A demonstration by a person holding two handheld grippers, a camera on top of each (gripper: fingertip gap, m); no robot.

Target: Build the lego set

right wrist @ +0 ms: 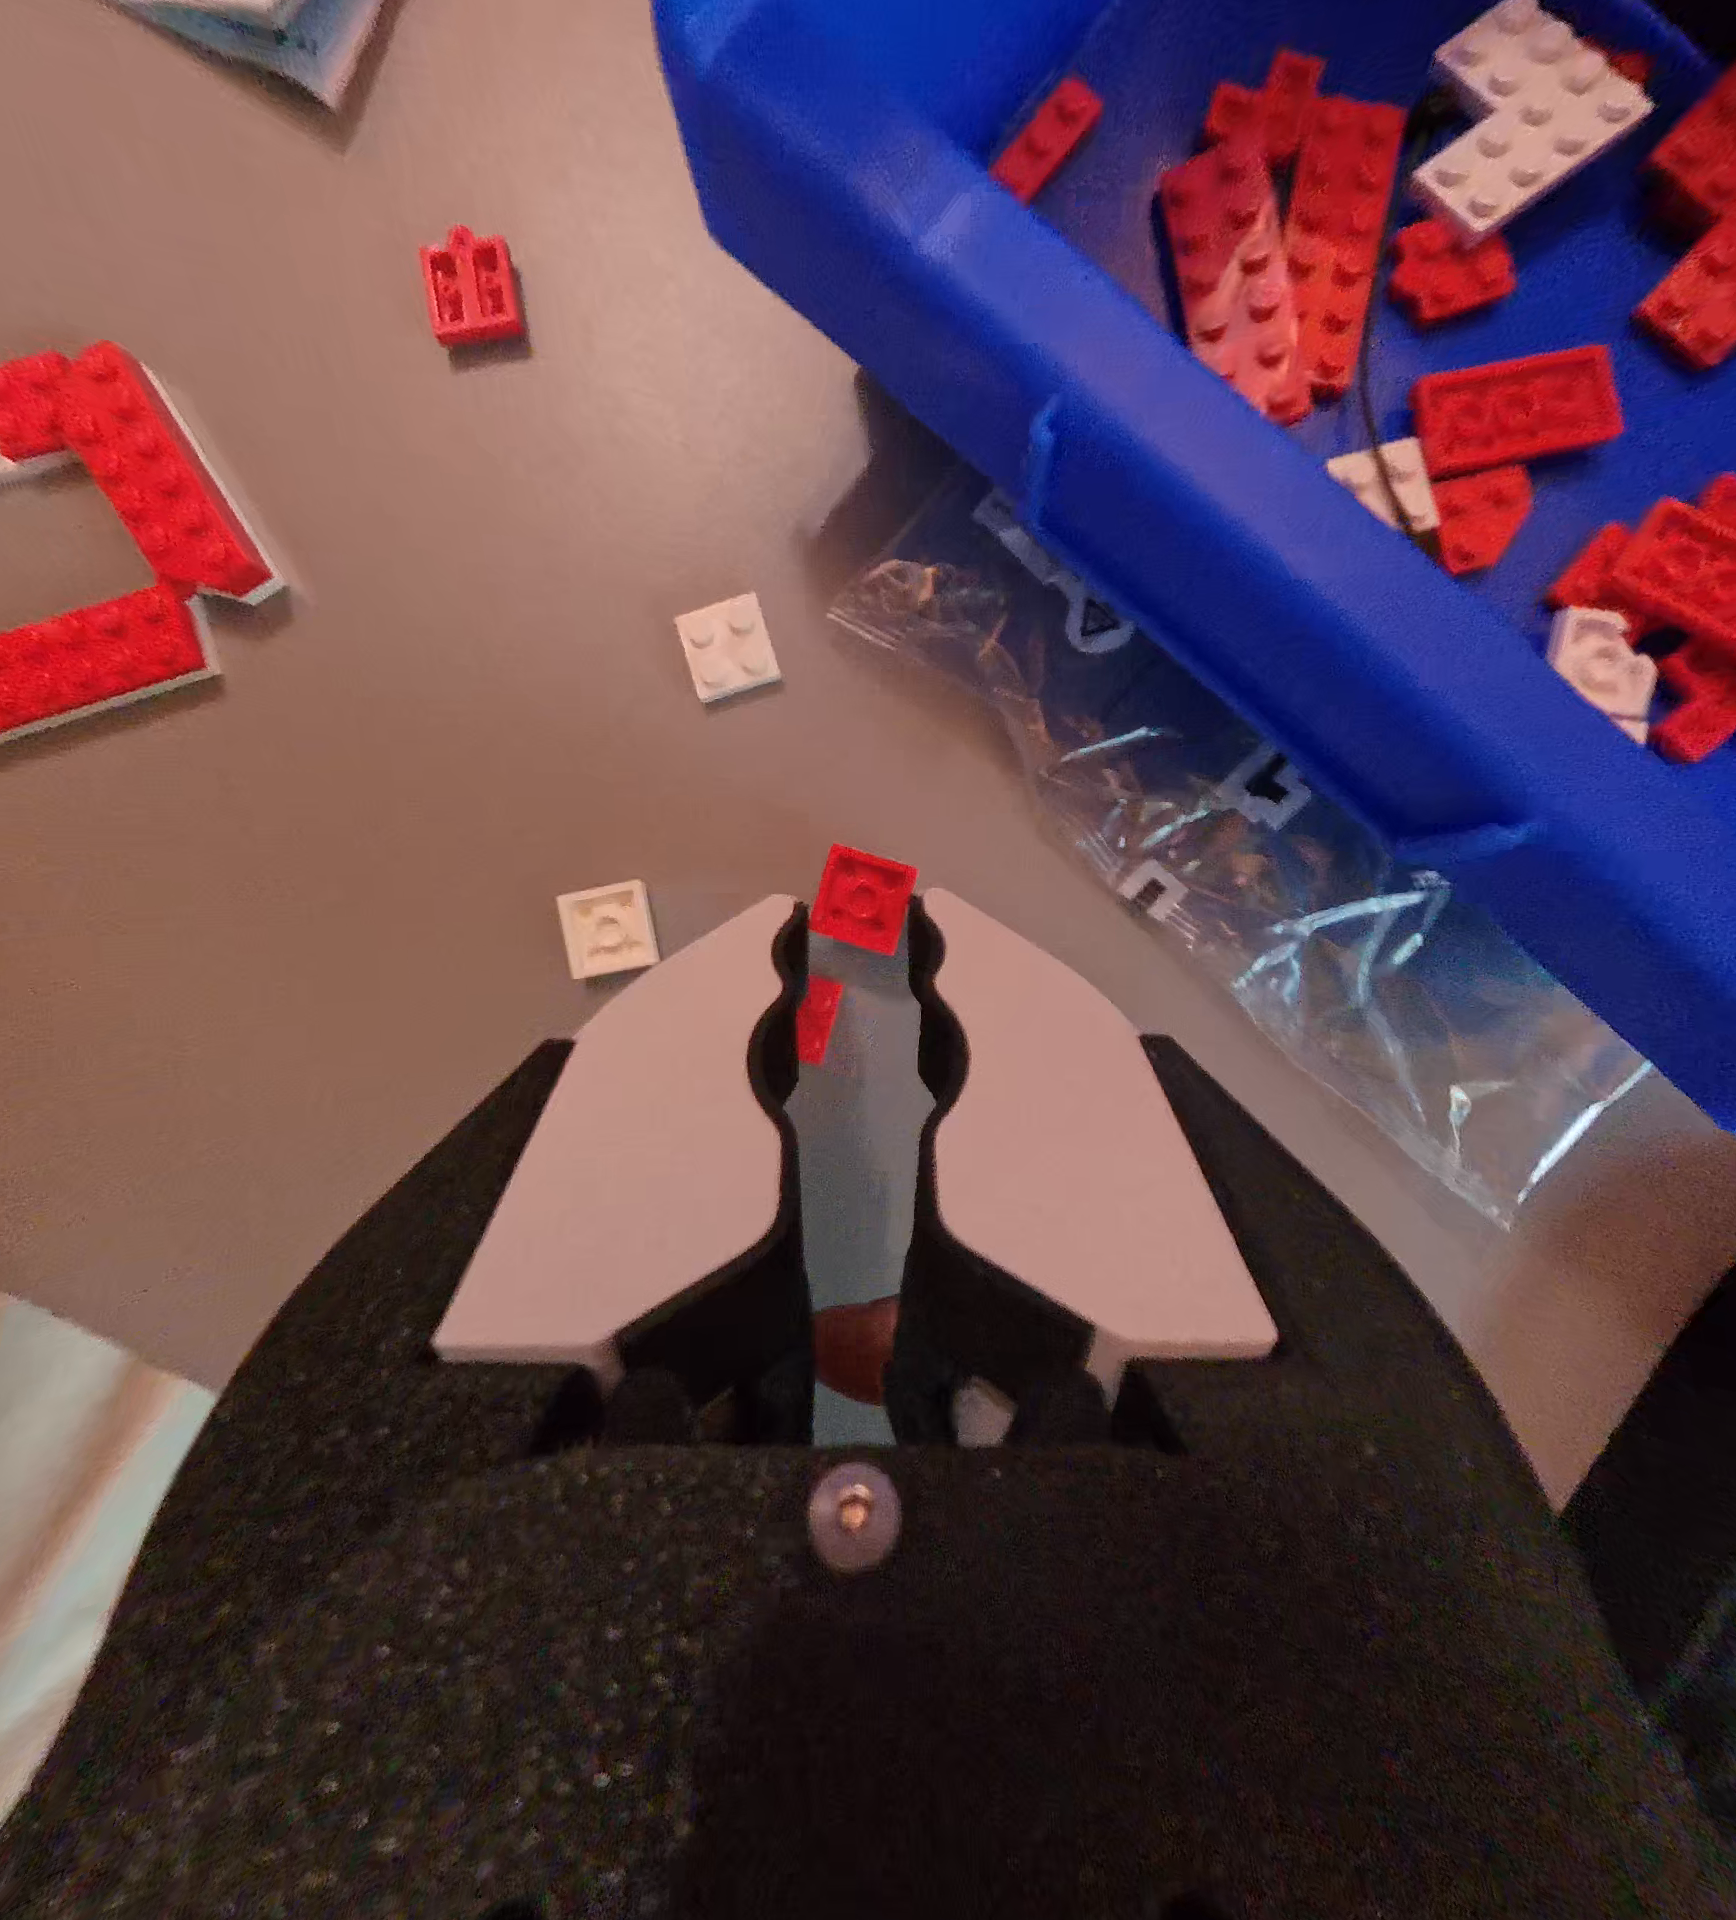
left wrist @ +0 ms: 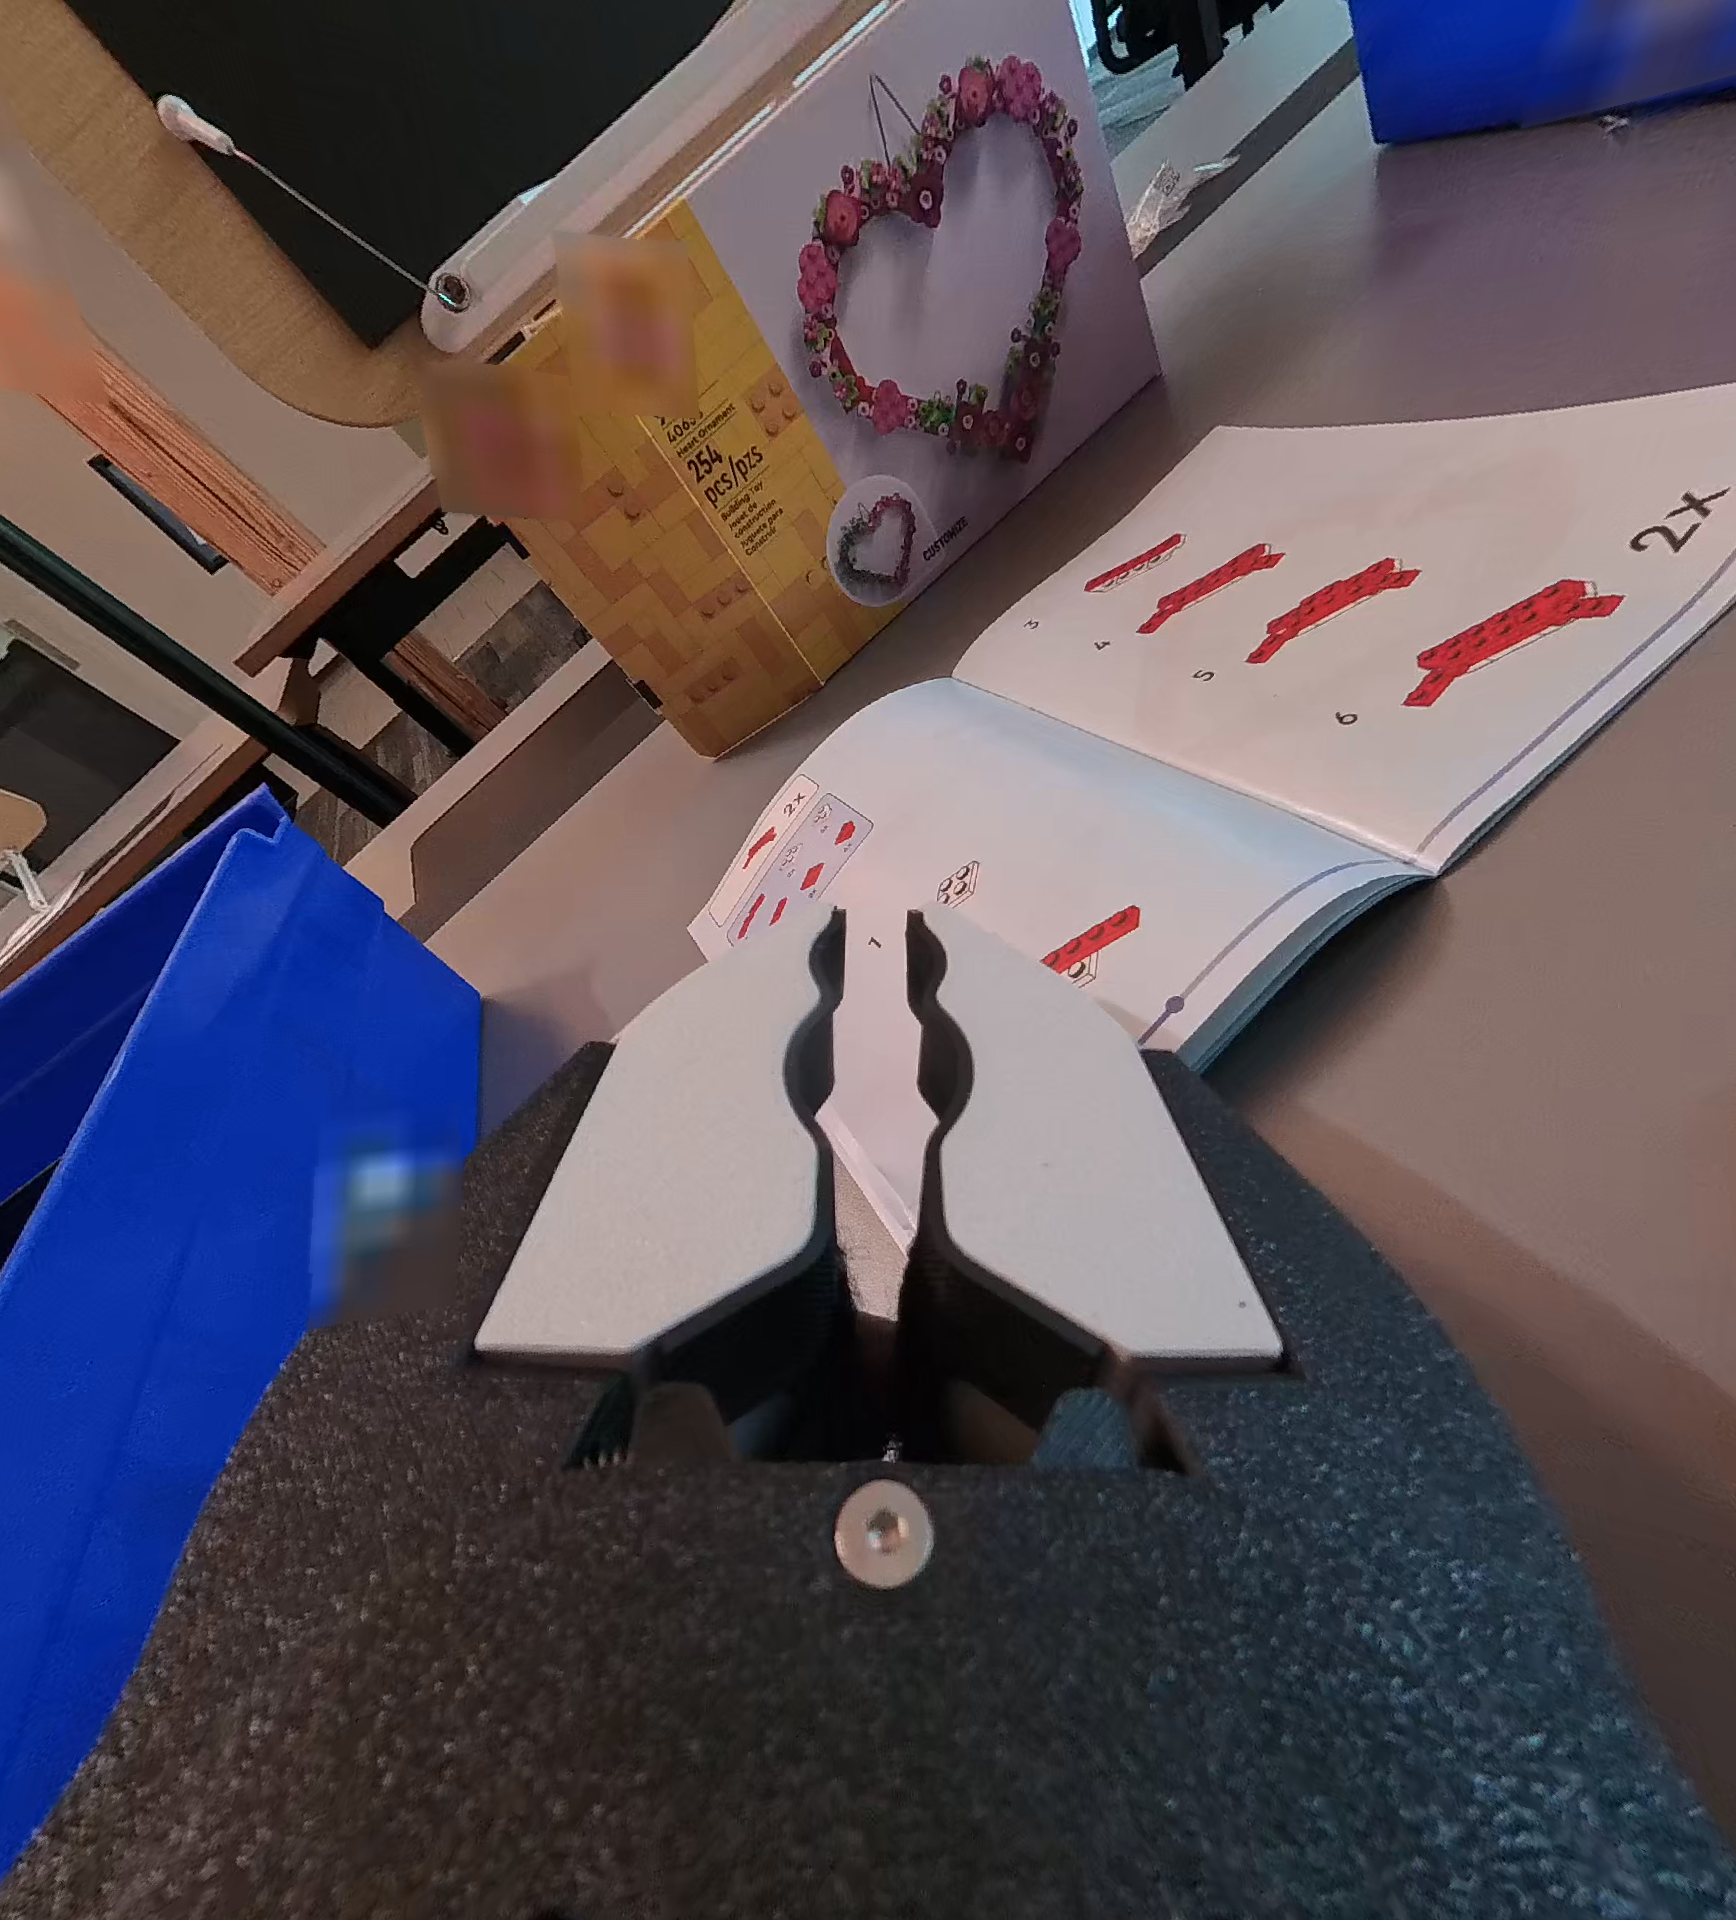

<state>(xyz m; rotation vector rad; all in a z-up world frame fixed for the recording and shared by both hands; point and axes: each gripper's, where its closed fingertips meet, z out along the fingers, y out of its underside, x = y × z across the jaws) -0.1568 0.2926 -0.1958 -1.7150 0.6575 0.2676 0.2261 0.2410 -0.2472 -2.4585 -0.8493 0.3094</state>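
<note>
My right claw [right wrist: 856, 906] pinches a small red plate [right wrist: 862, 900] above the bench [right wrist: 428, 935], left claw [left wrist: 874, 920] narrowly spread and empty, so I should align studs squarely before pressing onto the red frame [right wrist: 105, 540].

A small red plate [right wrist: 862, 900] was seen between pale grey fingers [right wrist: 1051, 1122] set in a speckled black body. Red and white pieces were held in a blue bin [right wrist: 1103, 416]. The table [right wrist: 428, 935] was coloured grey-brown. A yellow and lilac box [left wrist: 843, 416] was patterned with a pink flower heart.
</note>
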